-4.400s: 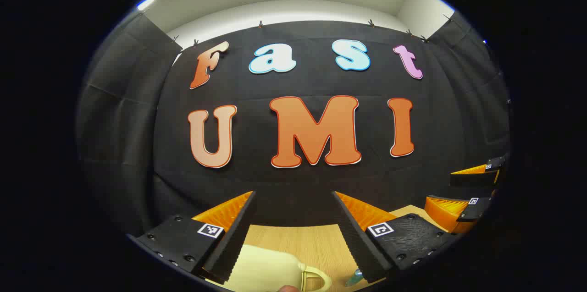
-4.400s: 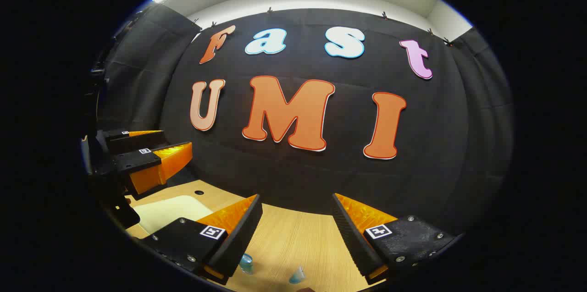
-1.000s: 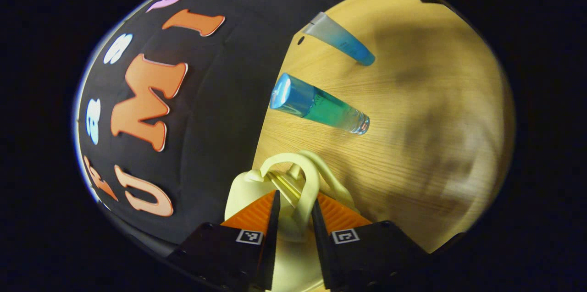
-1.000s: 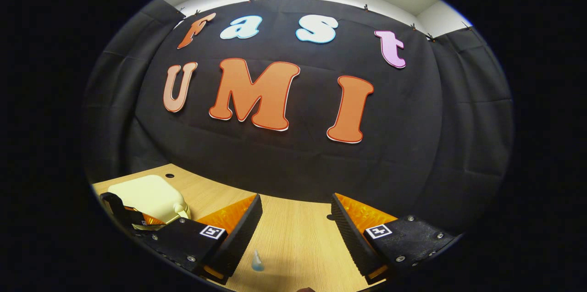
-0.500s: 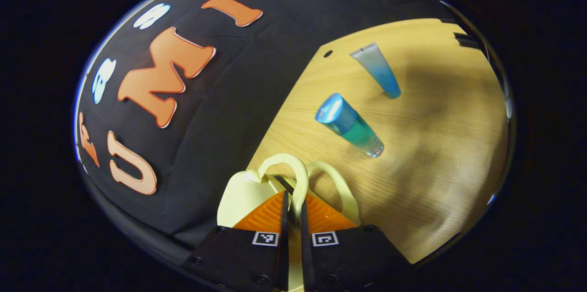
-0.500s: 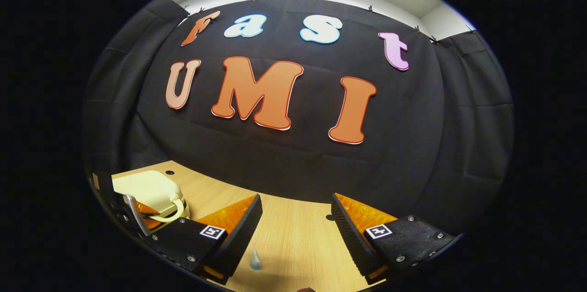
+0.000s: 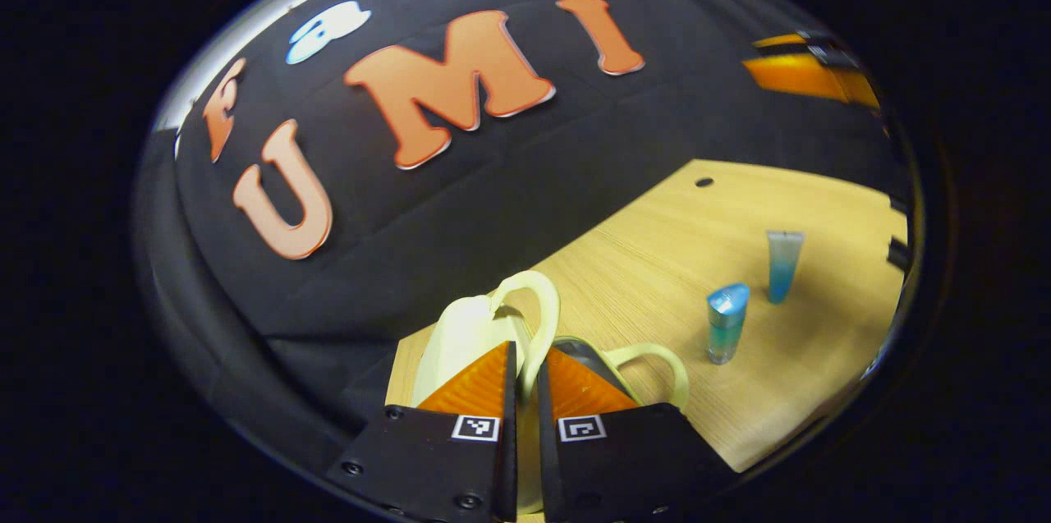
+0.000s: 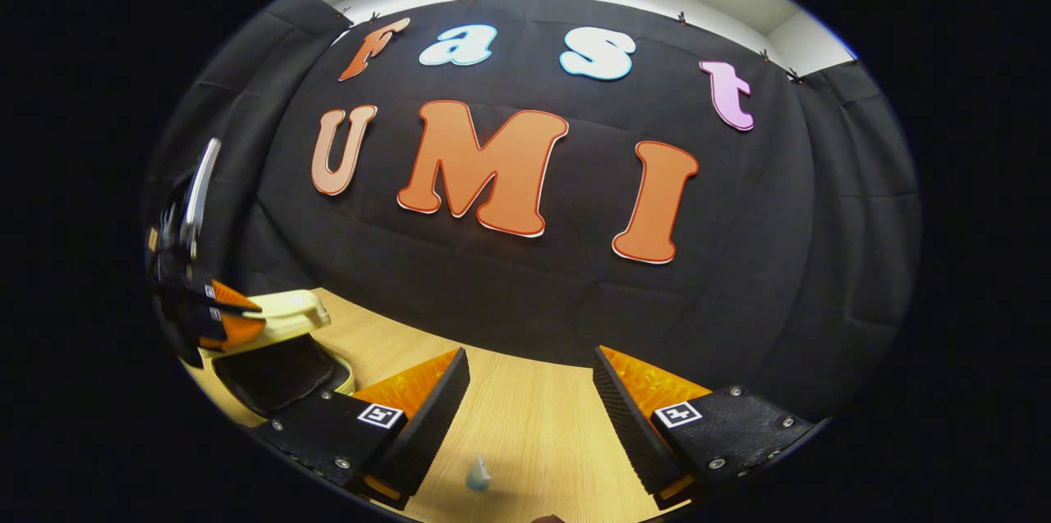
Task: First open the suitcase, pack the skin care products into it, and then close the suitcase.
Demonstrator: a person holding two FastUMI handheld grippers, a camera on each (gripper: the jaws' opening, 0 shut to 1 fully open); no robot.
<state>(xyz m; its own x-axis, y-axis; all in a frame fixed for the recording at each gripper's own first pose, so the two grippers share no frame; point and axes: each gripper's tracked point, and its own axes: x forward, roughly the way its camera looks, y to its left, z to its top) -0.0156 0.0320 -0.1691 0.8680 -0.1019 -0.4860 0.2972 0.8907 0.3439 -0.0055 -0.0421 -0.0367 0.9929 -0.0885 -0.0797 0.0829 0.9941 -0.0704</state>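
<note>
A pale wood-grain bench [image 7: 657, 260] carries a small cream hard-shell suitcase [image 7: 460, 338] near its left edge; the rounded lid [image 8: 283, 314] is lifted, baring a dark lining [image 8: 275, 375]. The left gripper [image 7: 525, 379] is clamped on the lid's looped handle [image 7: 534, 309]. The right gripper [image 8: 530, 392] hovers with fingers wide apart. Toward the right edge stand a blue-capped bottle [image 7: 726, 322] and a tapered translucent blue tube [image 7: 782, 264].

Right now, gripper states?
Left gripper: shut on the suitcase handle, lid lifted.
Right gripper: open, holding nothing.
</note>
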